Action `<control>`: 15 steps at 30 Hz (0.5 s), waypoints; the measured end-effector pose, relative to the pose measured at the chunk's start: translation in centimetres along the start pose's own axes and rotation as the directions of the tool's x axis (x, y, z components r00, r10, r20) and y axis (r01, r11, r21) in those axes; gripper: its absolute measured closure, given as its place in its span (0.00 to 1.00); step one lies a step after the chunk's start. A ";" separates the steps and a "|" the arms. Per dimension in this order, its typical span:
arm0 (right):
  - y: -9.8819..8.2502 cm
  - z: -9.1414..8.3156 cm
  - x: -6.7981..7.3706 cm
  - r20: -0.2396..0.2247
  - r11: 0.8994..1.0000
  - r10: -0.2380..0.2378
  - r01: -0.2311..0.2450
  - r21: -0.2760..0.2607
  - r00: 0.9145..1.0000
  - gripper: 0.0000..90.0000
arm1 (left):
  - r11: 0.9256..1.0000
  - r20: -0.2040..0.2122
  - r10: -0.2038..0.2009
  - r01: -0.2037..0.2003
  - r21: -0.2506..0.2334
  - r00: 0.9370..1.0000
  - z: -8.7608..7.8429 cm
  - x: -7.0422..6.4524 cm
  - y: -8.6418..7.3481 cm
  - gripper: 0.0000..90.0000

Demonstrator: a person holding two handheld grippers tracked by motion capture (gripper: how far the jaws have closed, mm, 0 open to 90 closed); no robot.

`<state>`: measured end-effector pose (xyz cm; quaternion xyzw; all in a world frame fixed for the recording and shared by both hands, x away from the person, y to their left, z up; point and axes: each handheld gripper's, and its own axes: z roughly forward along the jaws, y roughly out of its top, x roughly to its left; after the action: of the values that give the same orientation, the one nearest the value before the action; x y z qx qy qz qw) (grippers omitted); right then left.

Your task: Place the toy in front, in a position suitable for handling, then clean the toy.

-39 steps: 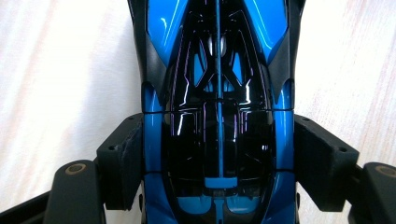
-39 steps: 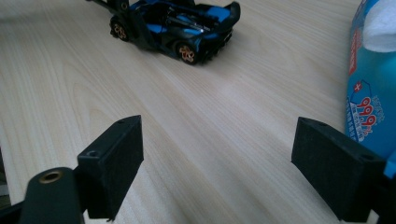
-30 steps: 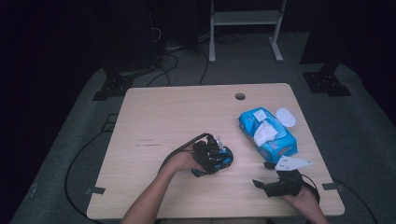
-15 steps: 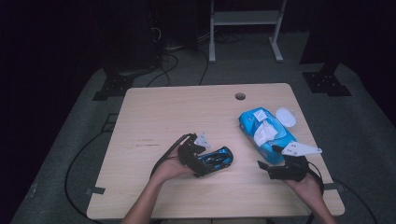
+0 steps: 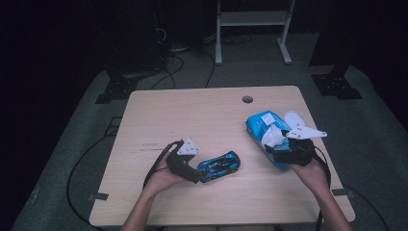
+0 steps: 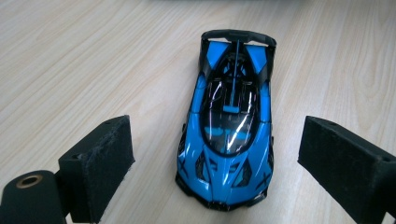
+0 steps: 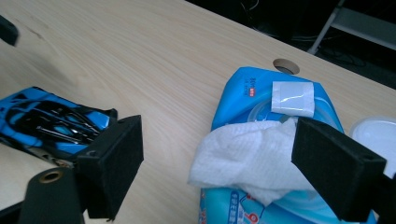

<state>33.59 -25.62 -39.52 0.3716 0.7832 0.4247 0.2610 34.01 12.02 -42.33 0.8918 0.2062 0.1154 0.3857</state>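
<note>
A blue and black toy sports car lies on the wooden table, just right of my left gripper. In the left gripper view the car sits nose-first between the jaws of the left gripper. They have just been opening and their pads stand clear of it on both sides. My right gripper hovers open at the near end of a blue wet-wipes pack. A white wipe sticks out of the pack, beyond the spread jaws of the right gripper.
The pack's white lid is flipped open on its far right side. A round cable hole sits near the table's far edge. Cables run off the table's left side to the dark floor. A white stand is behind the table.
The left gripper has let go of the car and drawn back to the left. The right gripper has risen from the table's front right and moved up to the wipes pack.
</note>
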 end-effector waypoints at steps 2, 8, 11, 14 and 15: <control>0.3 0.8 -0.2 0.013 1.000 -0.006 0.006 0.014 1.000 0.18 | 1.000 -0.007 -0.016 0.016 -0.019 1.000 -0.6 0.6 -0.2 0.11; 0.6 3.6 -0.7 0.074 0.998 -0.017 0.013 0.059 0.997 0.18 | 0.998 -0.023 -0.035 0.034 -0.046 0.999 -1.2 0.9 -0.6 0.10; 0.6 4.6 -1.0 0.083 0.997 -0.015 0.008 0.075 0.996 0.25 | 0.998 -0.024 -0.041 0.040 -0.054 0.999 -1.1 0.9 -0.7 0.10; 0.3 5.3 -1.0 0.122 0.992 -0.047 0.032 0.120 0.991 0.38 | 0.997 -0.017 -0.044 0.043 -0.057 0.999 -0.9 1.0 -0.8 0.10; 0.3 5.4 -1.0 0.125 0.991 -0.052 0.035 0.130 0.991 0.42 | 0.998 -0.023 -0.041 0.040 -0.051 0.999 -0.8 1.0 -0.8 0.10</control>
<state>38.15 -23.78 -41.91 0.3968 0.7984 0.3432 0.2956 34.42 13.51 -42.39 0.8760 0.2259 0.1232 0.4078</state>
